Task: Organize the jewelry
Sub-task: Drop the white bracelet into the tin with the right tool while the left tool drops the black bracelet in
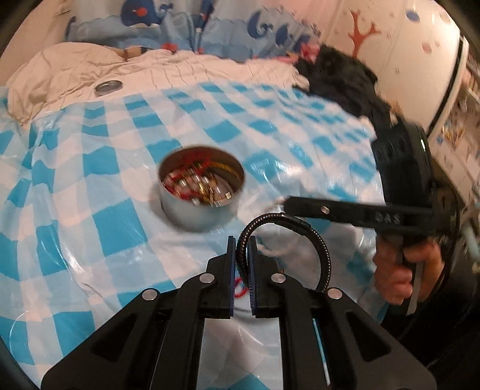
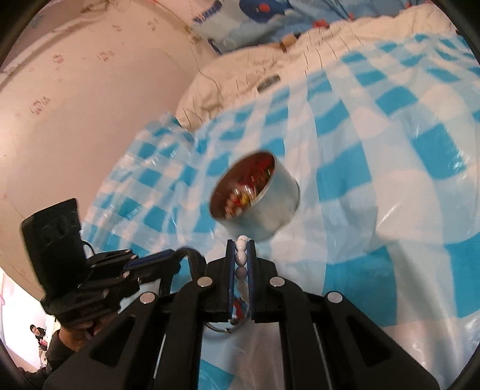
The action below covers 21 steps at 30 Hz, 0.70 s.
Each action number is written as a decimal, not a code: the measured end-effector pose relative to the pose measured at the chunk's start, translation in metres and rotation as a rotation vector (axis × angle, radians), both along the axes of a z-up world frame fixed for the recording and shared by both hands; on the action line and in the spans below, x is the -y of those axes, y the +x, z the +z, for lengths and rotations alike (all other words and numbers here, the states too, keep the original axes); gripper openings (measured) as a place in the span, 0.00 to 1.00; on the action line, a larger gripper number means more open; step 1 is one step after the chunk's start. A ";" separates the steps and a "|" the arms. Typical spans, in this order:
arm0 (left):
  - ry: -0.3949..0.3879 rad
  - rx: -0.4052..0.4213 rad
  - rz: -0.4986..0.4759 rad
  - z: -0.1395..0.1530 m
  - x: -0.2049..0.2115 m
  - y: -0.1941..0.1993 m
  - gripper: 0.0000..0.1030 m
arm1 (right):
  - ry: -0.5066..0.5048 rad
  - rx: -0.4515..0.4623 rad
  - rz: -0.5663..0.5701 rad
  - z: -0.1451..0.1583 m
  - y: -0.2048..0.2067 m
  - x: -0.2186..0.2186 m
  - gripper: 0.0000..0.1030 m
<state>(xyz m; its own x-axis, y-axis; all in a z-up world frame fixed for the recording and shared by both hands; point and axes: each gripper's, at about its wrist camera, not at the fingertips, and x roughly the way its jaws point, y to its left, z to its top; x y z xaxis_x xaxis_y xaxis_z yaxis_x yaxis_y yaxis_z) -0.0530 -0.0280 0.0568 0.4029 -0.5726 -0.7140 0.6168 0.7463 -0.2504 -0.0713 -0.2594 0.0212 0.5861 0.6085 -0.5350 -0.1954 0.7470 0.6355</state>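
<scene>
A round metal tin holding several pieces of jewelry stands on the blue-and-white checked plastic sheet. It also shows in the right wrist view. My left gripper is shut on a black braided bracelet, held just in front of the tin. My right gripper is shut on a white bead bracelet, close to the tin's near side. The right gripper also shows in the left wrist view, to the right of the black bracelet. The left gripper shows in the right wrist view, low at left.
The tin's lid lies on the cream quilt behind the sheet. A black garment lies at the far right. A blue whale-pattern cloth hangs at the back. A pink wall borders the bed's left side.
</scene>
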 end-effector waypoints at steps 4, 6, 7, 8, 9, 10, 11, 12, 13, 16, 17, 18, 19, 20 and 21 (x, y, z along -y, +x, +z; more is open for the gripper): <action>-0.035 0.005 0.089 0.006 -0.005 0.019 0.06 | 0.013 0.048 -0.041 0.013 -0.003 0.011 0.08; -0.039 0.000 0.126 0.004 -0.003 0.030 0.06 | 0.014 0.069 -0.064 0.019 -0.004 0.016 0.08; -0.042 -0.001 0.149 0.002 0.000 0.036 0.06 | 0.009 0.079 -0.075 0.022 -0.004 0.018 0.08; -0.043 -0.001 0.168 0.001 0.002 0.041 0.06 | 0.006 0.086 -0.083 0.024 -0.005 0.020 0.08; -0.046 0.003 0.188 0.001 0.006 0.047 0.06 | 0.011 0.092 -0.088 0.027 -0.004 0.021 0.08; -0.047 0.009 0.208 0.001 0.010 0.052 0.06 | 0.013 0.099 -0.088 0.029 -0.004 0.021 0.08; -0.049 0.014 0.233 0.001 0.013 0.058 0.06 | 0.007 0.107 -0.088 0.032 -0.003 0.021 0.08; -0.055 0.014 0.249 0.001 0.015 0.063 0.06 | -0.004 0.126 -0.086 0.037 -0.002 0.019 0.08; -0.064 0.011 0.275 0.000 0.017 0.070 0.06 | -0.005 0.137 -0.083 0.041 -0.001 0.018 0.08; -0.053 -0.009 0.354 -0.007 0.024 0.088 0.07 | -0.022 0.190 -0.072 0.057 0.009 0.009 0.08; -0.054 -0.032 0.375 -0.011 0.025 0.094 0.08 | -0.032 0.200 -0.069 0.060 0.011 0.006 0.08; -0.055 -0.045 0.393 -0.014 0.024 0.098 0.09 | -0.046 0.215 -0.063 0.065 0.016 0.002 0.08; -0.059 -0.066 0.406 -0.016 0.023 0.101 0.10 | -0.051 0.223 -0.058 0.068 0.020 -0.001 0.08; -0.067 -0.074 0.415 -0.017 0.022 0.102 0.12 | -0.046 0.225 -0.046 0.071 0.028 -0.004 0.08; -0.075 -0.074 0.423 -0.016 0.019 0.101 0.19 | -0.036 0.223 -0.039 0.072 0.032 -0.006 0.08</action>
